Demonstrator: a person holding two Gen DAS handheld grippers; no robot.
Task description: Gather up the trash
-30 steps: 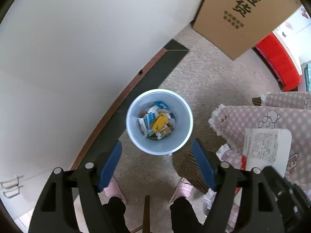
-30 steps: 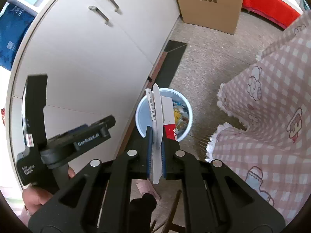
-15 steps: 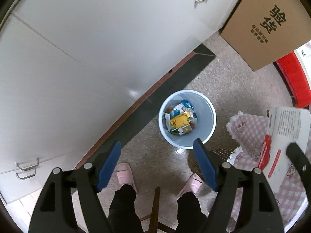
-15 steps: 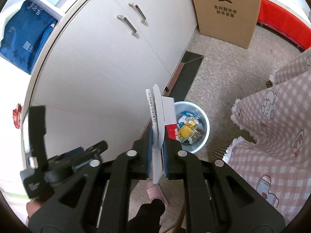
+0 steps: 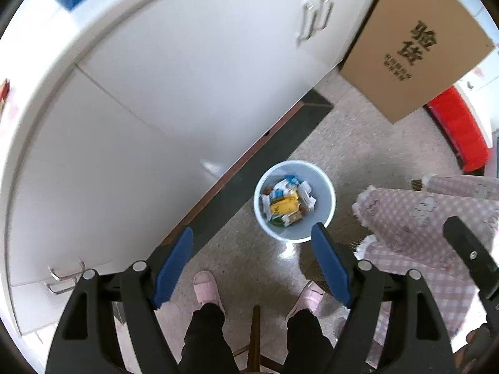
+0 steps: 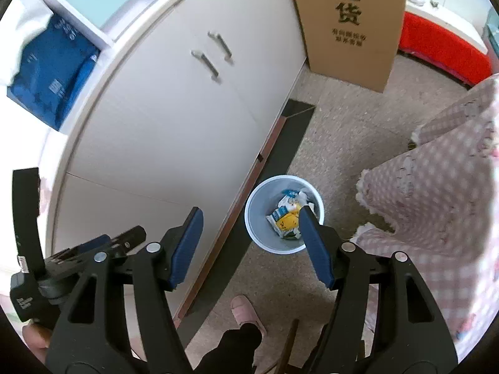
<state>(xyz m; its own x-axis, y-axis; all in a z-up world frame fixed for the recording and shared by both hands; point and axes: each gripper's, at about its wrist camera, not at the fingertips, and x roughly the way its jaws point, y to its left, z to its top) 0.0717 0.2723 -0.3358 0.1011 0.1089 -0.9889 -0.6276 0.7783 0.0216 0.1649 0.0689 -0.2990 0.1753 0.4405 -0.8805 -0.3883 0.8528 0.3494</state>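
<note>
Against the white cabinet [image 6: 162,118], a cardboard box [image 6: 349,21] reads "验货"; both tongs [image 5: 252,258] [image 6: 252,246] gape empty above the trash bin [image 6: 259,233].

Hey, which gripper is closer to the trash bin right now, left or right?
Too close to call. Both the left gripper and the right gripper hang open above the trash bin, which sits on the floor by each one's right finger.

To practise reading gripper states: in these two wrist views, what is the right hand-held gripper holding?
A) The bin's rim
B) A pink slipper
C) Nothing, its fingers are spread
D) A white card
C: the right hand-held gripper has its fingers wide apart with nothing between them, above the bin.
</note>
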